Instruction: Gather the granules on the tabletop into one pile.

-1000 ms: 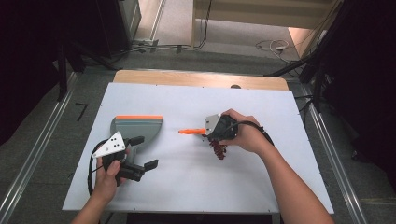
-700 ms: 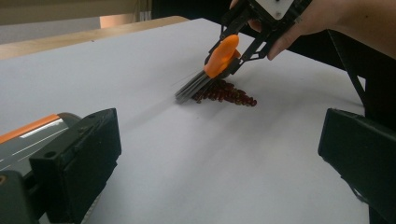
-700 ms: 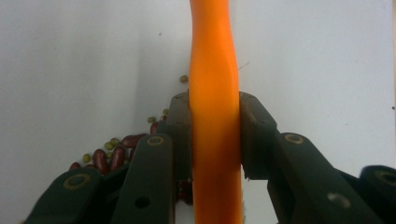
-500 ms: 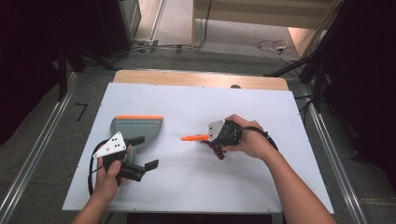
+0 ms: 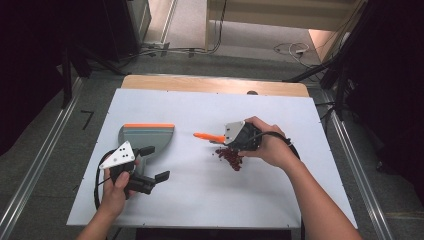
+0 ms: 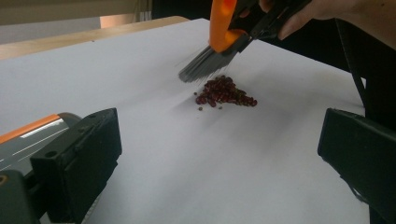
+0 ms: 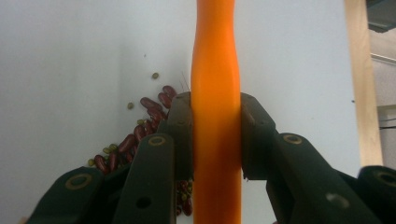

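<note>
right gripper [image 7: 215, 140]: fingers clenched on the orange brush handle [image 7: 215, 93], one each side | brush bristles [image 6: 203, 67] just above the red bean pile [image 6: 225, 92] on the table [image 5: 200, 200] | left gripper [image 6: 215, 154]: fingers released, beside the dustpan [image 5: 147, 136], nothing between.

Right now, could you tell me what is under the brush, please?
Beans in a small pile on the table, below the brush bristles. The right gripper covers some.
</note>
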A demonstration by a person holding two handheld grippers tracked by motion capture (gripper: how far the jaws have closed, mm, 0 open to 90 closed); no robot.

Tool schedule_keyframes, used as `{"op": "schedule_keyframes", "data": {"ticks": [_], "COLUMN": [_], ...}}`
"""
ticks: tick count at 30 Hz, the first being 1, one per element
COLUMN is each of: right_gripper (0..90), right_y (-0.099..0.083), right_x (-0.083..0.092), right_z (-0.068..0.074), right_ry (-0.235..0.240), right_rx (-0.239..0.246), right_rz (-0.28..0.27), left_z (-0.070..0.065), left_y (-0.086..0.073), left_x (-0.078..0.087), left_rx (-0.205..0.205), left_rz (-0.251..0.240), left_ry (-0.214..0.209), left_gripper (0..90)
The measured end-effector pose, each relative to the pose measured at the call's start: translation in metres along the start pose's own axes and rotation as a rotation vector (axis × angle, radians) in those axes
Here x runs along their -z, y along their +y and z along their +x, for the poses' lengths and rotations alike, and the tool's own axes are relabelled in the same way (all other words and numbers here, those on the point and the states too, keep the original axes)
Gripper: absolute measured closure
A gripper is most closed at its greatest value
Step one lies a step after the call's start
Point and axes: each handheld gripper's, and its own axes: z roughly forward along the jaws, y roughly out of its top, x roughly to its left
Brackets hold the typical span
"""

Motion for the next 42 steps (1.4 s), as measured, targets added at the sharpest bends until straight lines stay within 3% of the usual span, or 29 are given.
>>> {"op": "schedule_keyframes", "data": {"ticks": [5,9,11,16,20,23,26,28,34,40,42], "right_gripper": [68.9,68.9,68.9,68.9,68.9,68.9,69.0,69.0,68.9,68.9,68.9], "right_y": [0.009,0.017,0.02,0.023,0.025,0.024,0.022,0.02,0.015,0.012,0.012], "right_x": [0.019,0.025,0.026,0.019,0.0,-0.013,-0.018,-0.022,-0.027,-0.031,-0.031], "right_z": [-0.001,0.004,0.007,0.015,0.023,0.021,0.01,0.003,-0.008,-0.016,-0.018], "right_ry": [0.016,0.118,0.169,0.292,0.368,0.373,0.359,0.377,0.393,0.387,0.366], "right_rx": [-0.092,-0.229,-0.263,-0.259,-0.254,-0.275,-0.292,-0.289,-0.322,-0.348,-0.351], "right_rz": [-0.016,0.015,0.029,0.041,0.07,0.104,0.094,0.086,0.085,0.084,0.092], "left_z": [0.0,-0.001,-0.001,0.0,0.0,0.0,0.0,0.0,0.0,0.0,0.0], "left_y": [0.0,0.0,0.0,0.0,0.0,0.0,0.001,0.001,0.0,0.001,0.001], "left_x": [0.0,0.0,0.0,0.0,0.0,0.001,0.002,0.002,0.002,0.002,0.002], "left_rx": [-0.001,-0.003,-0.004,0.002,0.002,-0.002,-0.004,-0.002,-0.002,-0.005,-0.004], "left_rz": [0.002,0.002,0.002,-0.002,-0.004,-0.006,-0.007,-0.008,-0.009,-0.005,-0.006], "left_ry": [0.001,0.0,-0.001,0.001,0.0,-0.002,0.001,0.001,-0.002,-0.002,-0.002], "left_gripper": [0.3,0.2,0.3,0.3,0.3,0.3,0.2,0.3,0.3,0.3,0.3]}}
